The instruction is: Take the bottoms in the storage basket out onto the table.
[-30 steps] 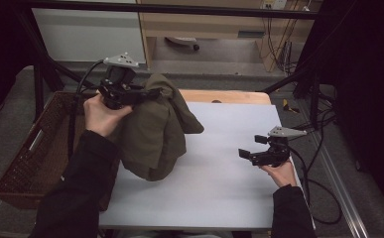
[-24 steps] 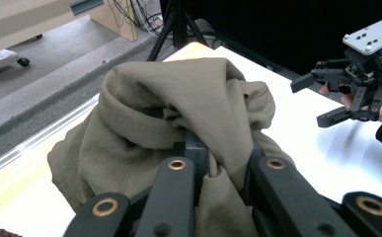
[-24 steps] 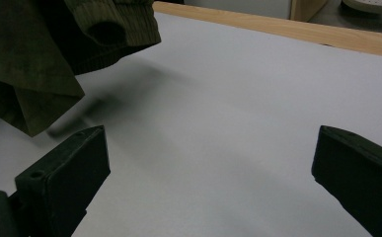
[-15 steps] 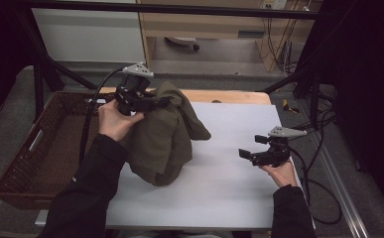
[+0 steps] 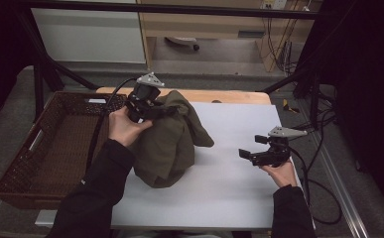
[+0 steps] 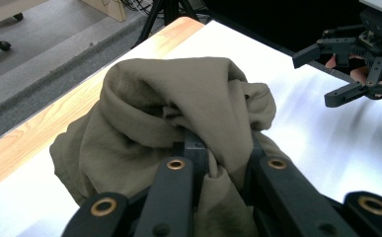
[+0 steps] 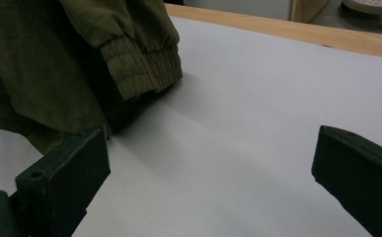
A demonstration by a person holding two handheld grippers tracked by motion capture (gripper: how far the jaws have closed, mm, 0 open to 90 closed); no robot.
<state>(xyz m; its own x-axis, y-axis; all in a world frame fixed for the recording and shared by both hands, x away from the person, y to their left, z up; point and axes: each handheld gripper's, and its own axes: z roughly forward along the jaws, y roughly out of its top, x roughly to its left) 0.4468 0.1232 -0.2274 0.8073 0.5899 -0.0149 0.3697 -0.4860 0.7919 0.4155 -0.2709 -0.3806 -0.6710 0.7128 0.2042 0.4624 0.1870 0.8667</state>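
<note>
Change since the earlier frames: our left gripper (image 5: 165,112) has carried its load from over the counter's left edge toward the back edge and lower, so more cloth now rests on the white counter (image 5: 239,198). Our right gripper (image 5: 246,154) has stayed near the right edge.

Count: one olive jacket (image 5: 167,144); one brown wicker basket (image 5: 55,148) off the counter's left edge; two grippers.

Position: the jacket hangs from the left fingers (image 6: 171,190), which are clamped on a bunched fold at its top; its lower part lies on the counter left of the middle. The right fingers (image 7: 70,173) stand apart, holding nothing, with the jacket's ribbed cuff (image 7: 141,66) just beyond them, not touching.
</note>
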